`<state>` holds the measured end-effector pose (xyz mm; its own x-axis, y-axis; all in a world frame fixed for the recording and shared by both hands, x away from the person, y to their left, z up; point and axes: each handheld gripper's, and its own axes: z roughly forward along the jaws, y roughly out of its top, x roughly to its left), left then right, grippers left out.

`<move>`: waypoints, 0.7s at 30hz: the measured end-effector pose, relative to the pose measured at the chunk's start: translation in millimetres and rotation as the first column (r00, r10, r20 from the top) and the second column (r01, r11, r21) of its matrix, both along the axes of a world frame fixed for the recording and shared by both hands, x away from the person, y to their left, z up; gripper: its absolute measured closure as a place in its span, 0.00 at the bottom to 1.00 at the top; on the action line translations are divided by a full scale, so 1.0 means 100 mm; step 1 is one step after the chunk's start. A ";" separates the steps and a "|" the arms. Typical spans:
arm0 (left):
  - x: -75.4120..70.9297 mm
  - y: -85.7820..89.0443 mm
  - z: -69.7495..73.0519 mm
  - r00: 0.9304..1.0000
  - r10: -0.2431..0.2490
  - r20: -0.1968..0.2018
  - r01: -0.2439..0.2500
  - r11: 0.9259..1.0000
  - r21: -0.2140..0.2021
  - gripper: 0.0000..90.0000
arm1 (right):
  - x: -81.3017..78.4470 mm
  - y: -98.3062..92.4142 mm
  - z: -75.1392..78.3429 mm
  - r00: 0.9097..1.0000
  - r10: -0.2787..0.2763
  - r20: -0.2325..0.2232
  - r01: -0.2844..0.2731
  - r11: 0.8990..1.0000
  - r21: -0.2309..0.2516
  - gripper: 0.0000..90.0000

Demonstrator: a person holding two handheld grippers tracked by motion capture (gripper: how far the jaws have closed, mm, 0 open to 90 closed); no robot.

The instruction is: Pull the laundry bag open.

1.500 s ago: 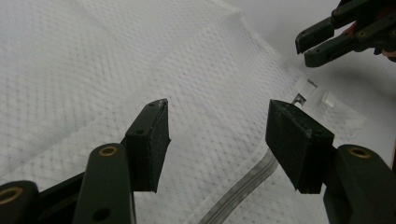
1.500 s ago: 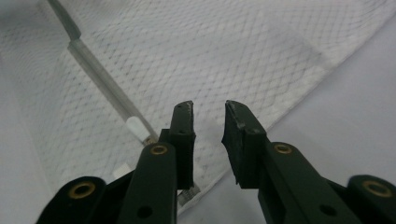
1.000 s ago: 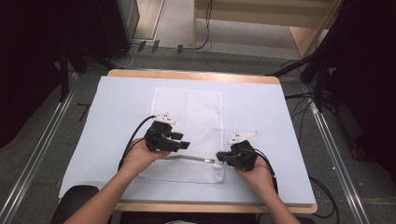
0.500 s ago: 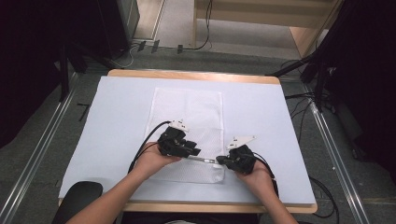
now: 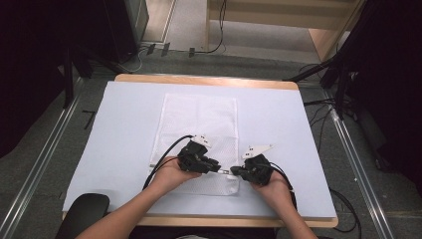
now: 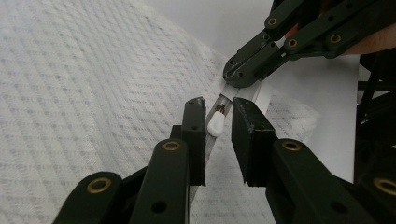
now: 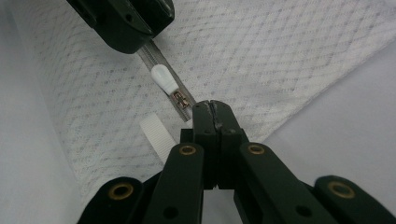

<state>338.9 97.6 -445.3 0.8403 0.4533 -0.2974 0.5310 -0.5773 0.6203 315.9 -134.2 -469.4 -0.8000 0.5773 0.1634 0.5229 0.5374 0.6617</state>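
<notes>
A white mesh bag lies flat on the table, its zipper running along the near edge. My right gripper is shut on the zipper's end at the bag's near right corner. My left gripper faces it from the left, tip to tip. Its jaws have just been closing and stand a little apart, one on each side of the white zipper pull, not clamping it. A white ribbon loop lies beside the zipper end.
A pale cover is spread over the table, which has a wooden rim at the far side. A black rounded object sits at the near left corner. Cables trail from both grippers toward the person.
My left gripper has moved right along the bag's near edge until it meets the right gripper, and its jaws have narrowed around the zipper pull. The right gripper has stayed in place.
</notes>
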 end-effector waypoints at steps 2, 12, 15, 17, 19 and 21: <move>0.00 -0.01 -0.03 1.000 0.008 -0.001 -0.008 1.000 -0.002 0.85 | 0.00 0.00 0.00 1.000 0.000 0.000 0.000 1.000 0.001 1.00; 0.01 -0.08 -0.17 1.000 -0.005 0.001 0.005 0.999 0.039 0.87 | 0.00 -0.01 0.00 1.000 0.003 0.001 -0.003 1.000 0.003 1.00; 0.01 -0.10 -0.20 1.000 -0.005 -0.003 0.005 1.000 0.021 0.89 | 0.00 0.00 0.00 1.000 0.004 0.002 -0.004 1.000 0.002 1.00; -0.01 -0.11 -0.20 1.000 -0.005 0.002 0.005 1.000 0.014 0.89 | 0.00 0.00 0.00 1.000 0.003 0.003 -0.003 1.000 0.002 1.00; 0.00 -0.10 -0.20 1.000 -0.008 0.003 0.008 1.000 0.016 0.89 | 0.00 0.00 0.00 1.000 0.003 0.003 -0.003 1.000 0.002 1.00; 0.00 -0.10 -0.21 1.000 -0.006 0.000 0.006 1.000 0.015 0.89 | 0.00 0.00 0.00 1.000 0.005 0.004 -0.005 1.000 0.001 1.00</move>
<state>339.0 87.6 -465.9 0.8430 0.4526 -0.2908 0.5276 -0.5898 0.6114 315.8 -134.4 -469.7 -0.8033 0.5734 0.1608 0.5178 0.5391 0.6642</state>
